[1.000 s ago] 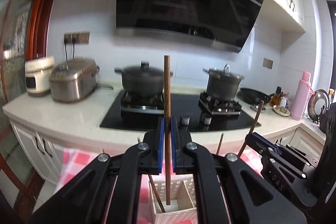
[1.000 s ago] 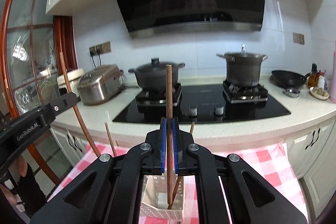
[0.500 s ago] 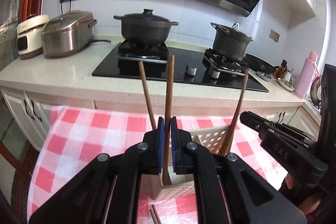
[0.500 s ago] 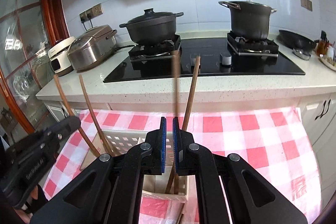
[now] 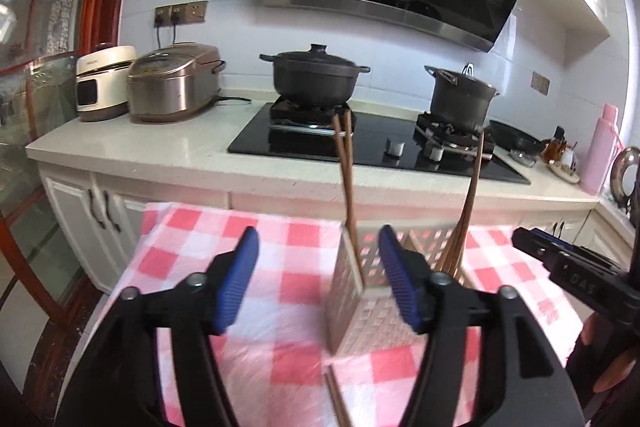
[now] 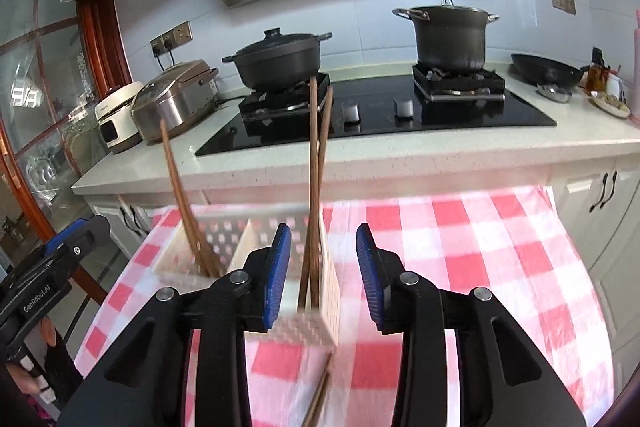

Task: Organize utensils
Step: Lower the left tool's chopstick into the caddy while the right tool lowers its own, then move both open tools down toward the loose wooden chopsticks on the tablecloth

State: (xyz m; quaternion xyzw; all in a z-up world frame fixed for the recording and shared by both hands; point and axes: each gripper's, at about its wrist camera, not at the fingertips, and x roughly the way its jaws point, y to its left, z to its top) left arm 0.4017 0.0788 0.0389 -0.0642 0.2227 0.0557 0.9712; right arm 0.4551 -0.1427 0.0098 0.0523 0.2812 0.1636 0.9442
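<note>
A white lattice utensil holder (image 5: 372,311) (image 6: 312,331) stands on the red-checked cloth (image 5: 280,267). My left gripper (image 5: 318,283) hovers just over it. Its jaws are opening, and the pads touch neither the holder's corner nor the brown chopsticks (image 5: 346,167) standing between them. My right gripper (image 6: 323,275) is also opening, its pads apart on either side of a standing chopstick pair (image 6: 314,167) in the right compartment. More chopsticks (image 6: 180,187) lean in the left compartment. Loose chopsticks (image 6: 320,395) lie on the cloth in front of the holder.
Behind the table runs a white counter (image 5: 140,147) with a black hob (image 6: 380,115), two dark pots, two rice cookers (image 5: 172,83) and a pink flask (image 5: 600,147). White cabinets (image 6: 600,207) stand below. A hand (image 5: 608,367) holds the other gripper at the frame's edge.
Both grippers sank toward the holder and went from shut on a chopstick to open. The released chopsticks now stand in the holder.
</note>
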